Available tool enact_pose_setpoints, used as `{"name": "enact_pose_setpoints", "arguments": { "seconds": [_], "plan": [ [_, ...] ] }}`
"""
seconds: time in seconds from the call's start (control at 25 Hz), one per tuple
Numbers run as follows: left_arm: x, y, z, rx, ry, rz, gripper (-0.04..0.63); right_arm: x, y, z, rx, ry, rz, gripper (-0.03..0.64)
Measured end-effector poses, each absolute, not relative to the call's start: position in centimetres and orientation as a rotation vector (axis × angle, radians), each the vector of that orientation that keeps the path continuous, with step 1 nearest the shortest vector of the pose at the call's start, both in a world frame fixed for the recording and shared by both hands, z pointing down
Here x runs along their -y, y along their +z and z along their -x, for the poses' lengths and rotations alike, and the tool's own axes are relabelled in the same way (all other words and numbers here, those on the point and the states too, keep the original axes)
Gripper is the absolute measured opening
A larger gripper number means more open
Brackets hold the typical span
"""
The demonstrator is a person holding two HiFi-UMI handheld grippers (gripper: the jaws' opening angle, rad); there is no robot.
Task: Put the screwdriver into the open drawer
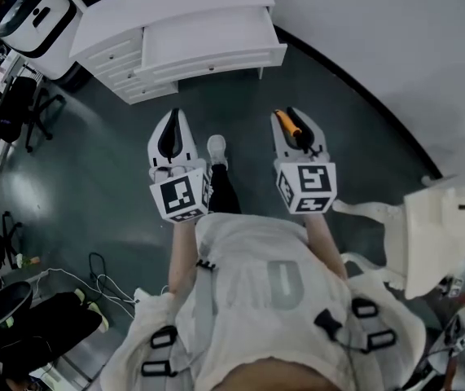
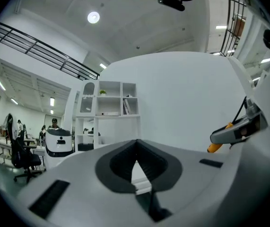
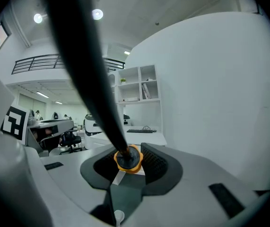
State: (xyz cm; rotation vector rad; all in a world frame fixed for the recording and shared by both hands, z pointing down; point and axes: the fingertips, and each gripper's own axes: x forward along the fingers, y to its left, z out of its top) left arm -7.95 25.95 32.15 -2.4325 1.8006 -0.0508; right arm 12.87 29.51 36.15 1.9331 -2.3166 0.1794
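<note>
My right gripper (image 3: 130,151) is pinching the screwdriver (image 1: 286,121). The ribbed pads close on it from both sides just at its orange collar, and the long black part runs back past the camera. It lies roughly along the jaws, with the orange end pointing ahead. My left gripper (image 1: 174,120) carries nothing, and its jaws are pressed together at the tips. It sits level beside the right one, with my shoe (image 1: 216,147) on the dark floor (image 1: 94,177) between them. The open drawer (image 1: 216,64) sticks out of the white cabinet (image 1: 106,51) ahead of me, a little toward my left side. It is well apart from both grippers, so I judge the carrying is not yet finished. To do this step well, I would keep the pinch as it is, because the hold is near one end and the tool could swing if the pads slacken. I would bring the right gripper over the drawer's front edge, high enough that the orange end clears that wall. Then I would tip down toward the bare white bottom near the middle, away from the side walls. I would set the tool down along the drawer's length and spread the jaws only once it rests on the bottom, so it does not drop or roll. The left gripper should stay off to the drawer's left corner, out of the way.
</note>
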Motion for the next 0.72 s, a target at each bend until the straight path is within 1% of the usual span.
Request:
{"name": "enact_pose_setpoints", "arguments": {
  "seconds": [0.24,0.72],
  "plan": [
    [-15.7,31.1,9.2,-1.783,0.050,2.440,0.006,-21.3,34.8,-12.0,2.308,0.058,-1.955,0.110],
    [3.7,27.2,7.9,-1.687,0.033,2.446,0.006,-3.9,30.8,-11.8,2.271,0.116,-1.998,0.110]
  ]
}}
